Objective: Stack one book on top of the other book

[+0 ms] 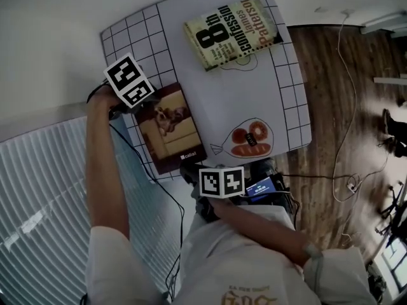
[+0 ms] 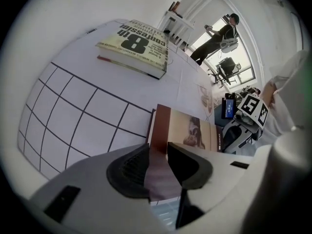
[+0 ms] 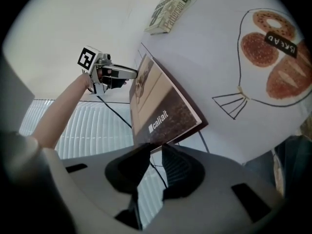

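Inside left hand-held gripper (image 2: 157, 155), brown book (image 2: 184, 129)

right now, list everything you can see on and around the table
brown book: one, brown cover with a tan picture, table's left edge, gripped at both ends
8th confession book: one, pale cover with black print, flat at the table's far side
table: one, white with black grid lines along its borders
bread drawing: one, orange-brown, on the tabletop near the right gripper
blue-screen device: one, dark, just off the table's near edge
cables: several, pale, on the wood floor at right
bystander: one, dark clothes, far off in the left gripper view
left gripper: one, grey, shut on the brown book's edge
right gripper: one, grey, shut on the brown book's corner
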The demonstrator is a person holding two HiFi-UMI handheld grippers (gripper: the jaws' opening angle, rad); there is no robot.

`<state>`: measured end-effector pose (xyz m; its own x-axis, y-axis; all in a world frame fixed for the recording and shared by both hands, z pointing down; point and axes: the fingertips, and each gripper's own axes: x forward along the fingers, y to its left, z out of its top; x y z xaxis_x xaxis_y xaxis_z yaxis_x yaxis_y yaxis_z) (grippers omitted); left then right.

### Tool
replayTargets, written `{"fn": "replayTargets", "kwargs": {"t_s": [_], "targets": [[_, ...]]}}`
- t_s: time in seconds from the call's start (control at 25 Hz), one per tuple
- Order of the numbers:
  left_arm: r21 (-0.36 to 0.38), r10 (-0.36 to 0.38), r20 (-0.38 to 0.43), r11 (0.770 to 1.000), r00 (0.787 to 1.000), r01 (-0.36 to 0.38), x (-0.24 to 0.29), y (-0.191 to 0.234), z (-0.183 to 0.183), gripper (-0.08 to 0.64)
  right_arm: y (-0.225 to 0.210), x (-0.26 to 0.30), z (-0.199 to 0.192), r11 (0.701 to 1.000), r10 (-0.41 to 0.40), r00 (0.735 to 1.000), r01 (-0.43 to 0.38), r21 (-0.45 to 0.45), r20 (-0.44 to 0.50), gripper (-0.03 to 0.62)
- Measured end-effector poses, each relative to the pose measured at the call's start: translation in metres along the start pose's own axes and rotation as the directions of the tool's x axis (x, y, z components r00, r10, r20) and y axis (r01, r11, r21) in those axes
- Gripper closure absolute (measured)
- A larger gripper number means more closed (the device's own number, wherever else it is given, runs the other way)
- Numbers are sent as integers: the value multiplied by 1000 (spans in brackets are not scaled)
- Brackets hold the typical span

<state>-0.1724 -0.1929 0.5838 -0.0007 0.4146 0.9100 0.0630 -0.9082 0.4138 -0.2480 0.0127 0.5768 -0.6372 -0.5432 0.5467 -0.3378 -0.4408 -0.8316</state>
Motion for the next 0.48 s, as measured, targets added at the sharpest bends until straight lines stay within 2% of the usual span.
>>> {"fn": "replayTargets", "kwargs": {"t_s": [0.48], "targets": [[17, 21, 35, 1000, 999, -22, -32, -32, 17, 436, 23, -48, -4, 996, 58, 998, -57, -74, 14, 514]]}}
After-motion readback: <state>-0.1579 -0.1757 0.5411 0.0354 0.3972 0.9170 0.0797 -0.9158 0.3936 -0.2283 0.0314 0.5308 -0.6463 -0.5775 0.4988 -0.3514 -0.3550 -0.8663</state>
